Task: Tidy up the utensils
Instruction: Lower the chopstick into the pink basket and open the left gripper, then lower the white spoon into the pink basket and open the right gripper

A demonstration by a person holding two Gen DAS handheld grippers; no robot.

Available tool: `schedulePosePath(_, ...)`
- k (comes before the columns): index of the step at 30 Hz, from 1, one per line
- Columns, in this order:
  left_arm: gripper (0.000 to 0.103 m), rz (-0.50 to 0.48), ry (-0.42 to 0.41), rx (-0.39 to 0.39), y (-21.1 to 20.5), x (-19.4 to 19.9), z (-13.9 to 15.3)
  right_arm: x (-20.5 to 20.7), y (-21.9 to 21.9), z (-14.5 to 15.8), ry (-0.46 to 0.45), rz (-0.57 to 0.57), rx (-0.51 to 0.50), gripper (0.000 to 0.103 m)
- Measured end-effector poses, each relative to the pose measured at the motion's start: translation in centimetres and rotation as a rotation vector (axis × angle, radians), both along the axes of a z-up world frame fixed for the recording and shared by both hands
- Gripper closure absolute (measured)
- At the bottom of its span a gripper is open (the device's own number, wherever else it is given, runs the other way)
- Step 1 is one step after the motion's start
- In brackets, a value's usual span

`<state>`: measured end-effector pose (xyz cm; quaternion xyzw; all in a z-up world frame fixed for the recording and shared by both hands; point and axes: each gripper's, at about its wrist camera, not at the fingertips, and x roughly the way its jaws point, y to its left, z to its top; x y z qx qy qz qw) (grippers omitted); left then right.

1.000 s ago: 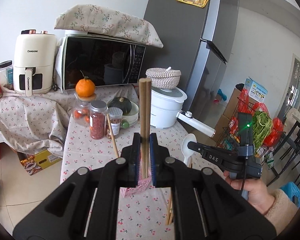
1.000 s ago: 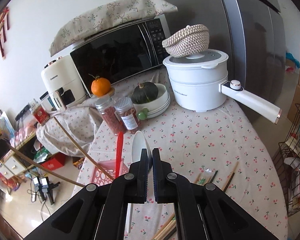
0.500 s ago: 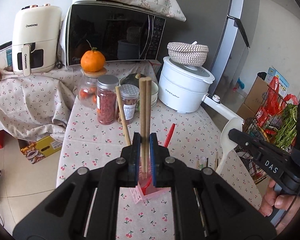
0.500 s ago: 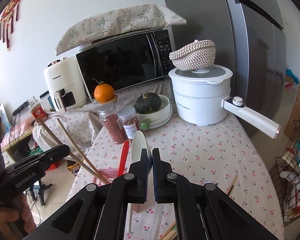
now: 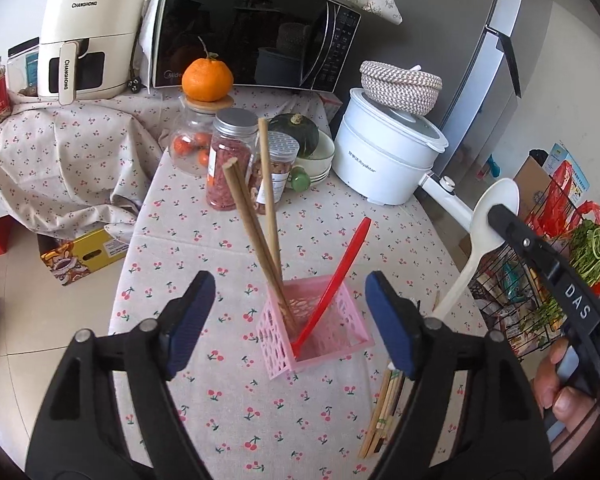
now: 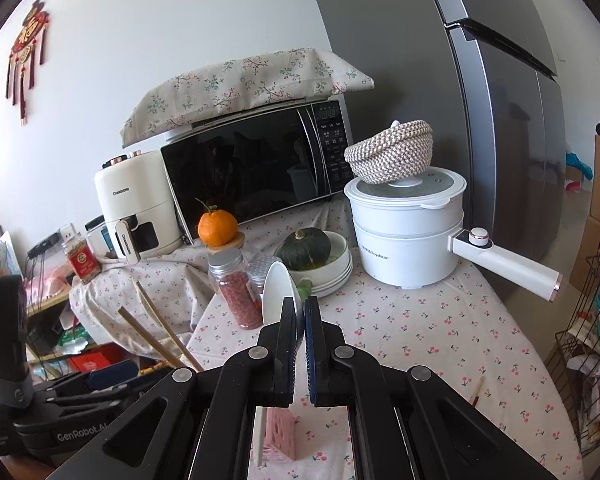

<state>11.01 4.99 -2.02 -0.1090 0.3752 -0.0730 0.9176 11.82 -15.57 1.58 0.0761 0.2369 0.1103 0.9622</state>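
A pink lattice utensil holder (image 5: pixel 332 334) stands on the cherry-print tablecloth. Wooden chopsticks (image 5: pixel 256 224) and a red spoon (image 5: pixel 332 280) lean inside it. My left gripper (image 5: pixel 288 326) is open and empty, its jaws spread to either side of the holder. My right gripper (image 6: pixel 303 312) is shut on a white spoon (image 6: pixel 278 292), held upright; the spoon also shows at the right of the left wrist view (image 5: pixel 488 220), beside the holder. The holder's corner (image 6: pixel 278 436) shows below the right jaws. More chopsticks (image 5: pixel 384 412) lie flat on the cloth to the holder's right.
Behind the holder stand spice jars (image 5: pixel 230 160), an orange (image 5: pixel 207 80) on a glass jar, a bowl with a green squash (image 5: pixel 300 140), a white electric pot (image 5: pixel 388 160), a microwave (image 5: pixel 256 28) and an air fryer (image 5: pixel 88 32). A wire rack (image 5: pixel 540 280) stands right of the table.
My left gripper has opened and let go of the chopsticks, which now lean in the pink holder. My right gripper, still holding the white spoon, has risen and come closer beside the holder.
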Motion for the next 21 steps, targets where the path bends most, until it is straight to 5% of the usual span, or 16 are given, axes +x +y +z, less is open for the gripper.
schedulePosePath(7, 0.018, 0.01, 0.101, 0.042, 1.5, -1.2, -1.4, 0.2, 1.6, 0.5, -0.057, -0.034, 0.004, 0.099)
schedulePosePath(21, 0.018, -0.003, 0.145, 0.072, 2.7, -1.9, -2.4, 2.6, 3.2, -1.9, -0.064, -0.106, -0.051, 0.099)
